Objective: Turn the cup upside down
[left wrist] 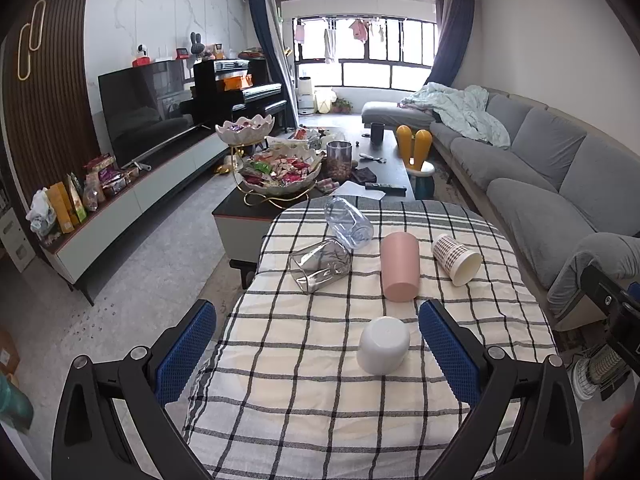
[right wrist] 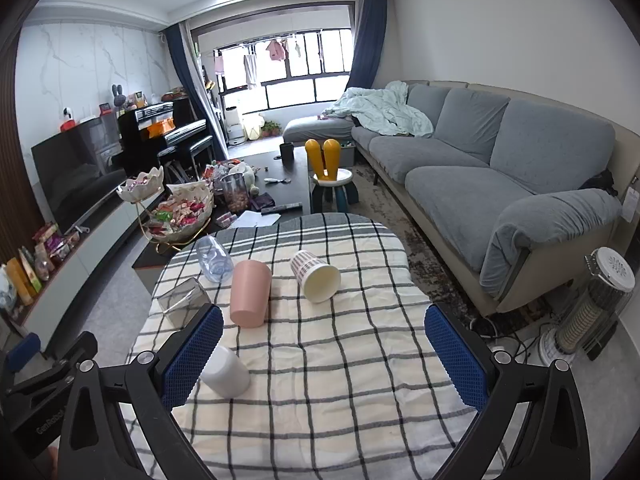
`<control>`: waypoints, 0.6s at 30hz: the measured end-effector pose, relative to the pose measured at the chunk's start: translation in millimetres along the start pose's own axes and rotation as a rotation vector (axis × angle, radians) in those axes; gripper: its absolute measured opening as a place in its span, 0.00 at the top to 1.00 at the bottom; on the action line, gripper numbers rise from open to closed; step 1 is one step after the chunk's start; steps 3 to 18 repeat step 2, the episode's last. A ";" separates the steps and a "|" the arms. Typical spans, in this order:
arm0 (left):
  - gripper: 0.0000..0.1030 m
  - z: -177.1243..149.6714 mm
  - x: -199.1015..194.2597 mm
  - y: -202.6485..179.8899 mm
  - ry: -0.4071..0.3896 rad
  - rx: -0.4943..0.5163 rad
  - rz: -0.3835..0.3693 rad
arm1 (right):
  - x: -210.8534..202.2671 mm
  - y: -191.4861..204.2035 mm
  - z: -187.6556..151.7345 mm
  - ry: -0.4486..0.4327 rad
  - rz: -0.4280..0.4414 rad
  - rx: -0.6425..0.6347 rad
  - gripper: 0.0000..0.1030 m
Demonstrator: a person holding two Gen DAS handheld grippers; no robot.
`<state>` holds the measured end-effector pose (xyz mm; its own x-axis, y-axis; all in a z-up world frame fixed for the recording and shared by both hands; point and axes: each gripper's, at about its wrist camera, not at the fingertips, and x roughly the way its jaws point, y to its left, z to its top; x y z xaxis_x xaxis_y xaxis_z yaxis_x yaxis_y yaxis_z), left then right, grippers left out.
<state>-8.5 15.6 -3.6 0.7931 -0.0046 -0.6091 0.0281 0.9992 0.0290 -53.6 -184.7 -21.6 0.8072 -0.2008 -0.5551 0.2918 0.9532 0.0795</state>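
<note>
Living room, checked tabletop [left wrist: 320, 400] | left view: left gripper [left wrist: 318, 350] fingers spread, empty; white cup [left wrist: 383, 346] base-up between them, nearer the right finger | right view: right gripper [right wrist: 324, 354] spread, empty; white cup [right wrist: 226, 372] beside its left finger, off-centre | left hand judged nearer.

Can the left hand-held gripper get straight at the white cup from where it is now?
Probably yes. The left hand-held gripper is open, and the white cup stands upside down on the checked cloth right between its fingers, with nothing in between. The pink cup lies farther back.
</note>
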 end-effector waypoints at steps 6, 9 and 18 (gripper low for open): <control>0.00 0.0 0.3 -0.9 0.000 0.000 0.003 | -1.7 0.3 2.5 -0.001 0.000 0.000 0.02; 0.00 0.0 0.3 -0.9 0.000 0.000 0.003 | -1.7 0.3 2.5 -0.001 0.000 0.000 0.02; 0.00 0.0 0.3 -0.9 0.000 0.000 0.003 | -1.7 0.3 2.5 -0.001 0.000 0.000 0.02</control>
